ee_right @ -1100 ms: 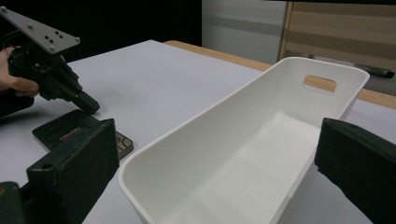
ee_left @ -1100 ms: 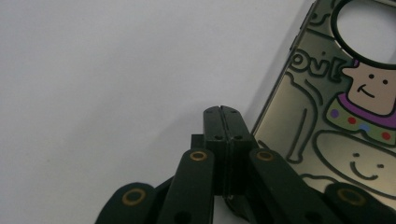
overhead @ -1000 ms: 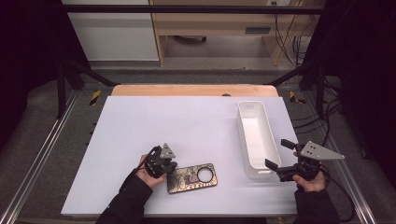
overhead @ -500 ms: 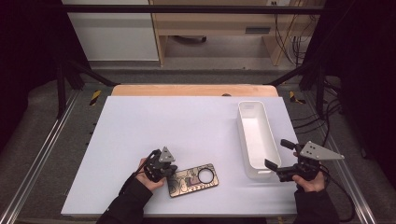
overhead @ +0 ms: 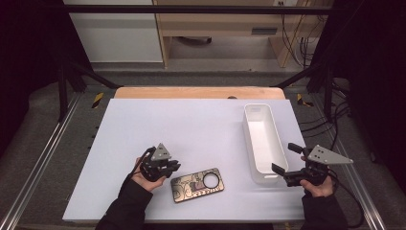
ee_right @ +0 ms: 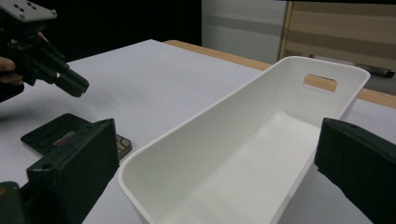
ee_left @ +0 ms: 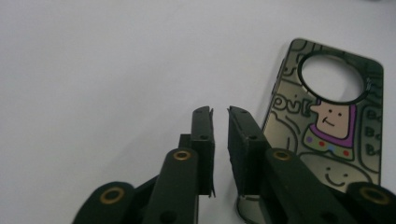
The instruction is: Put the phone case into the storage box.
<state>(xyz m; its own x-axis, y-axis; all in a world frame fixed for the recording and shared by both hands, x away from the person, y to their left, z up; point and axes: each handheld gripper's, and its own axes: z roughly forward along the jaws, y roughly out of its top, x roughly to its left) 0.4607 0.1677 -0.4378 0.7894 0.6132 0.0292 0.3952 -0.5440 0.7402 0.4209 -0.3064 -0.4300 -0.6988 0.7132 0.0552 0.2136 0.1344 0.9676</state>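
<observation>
2 grippers sit low over the white table (overhead: 201, 120). The left gripper (overhead: 173, 166), jaws nearly closed on nothing, hovers just left of the phone case (overhead: 197, 184), which lies flat. Right of the phone case stands the white bin (overhead: 262, 143), with the right gripper (overhead: 286, 160) spread wide at its near end.

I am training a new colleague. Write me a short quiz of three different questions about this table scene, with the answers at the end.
1. True or false: the white bin has something inside.
2. Which tongs are opened wide: A) left tongs, B) right tongs?
3. Fill in: the phone case lies flat on the ____, beside the left tongs.

Key:
1. False; the right gripper view shows it empty.
2. B; the left jaws are almost closed, with nothing between them.
3. Table.
</observation>
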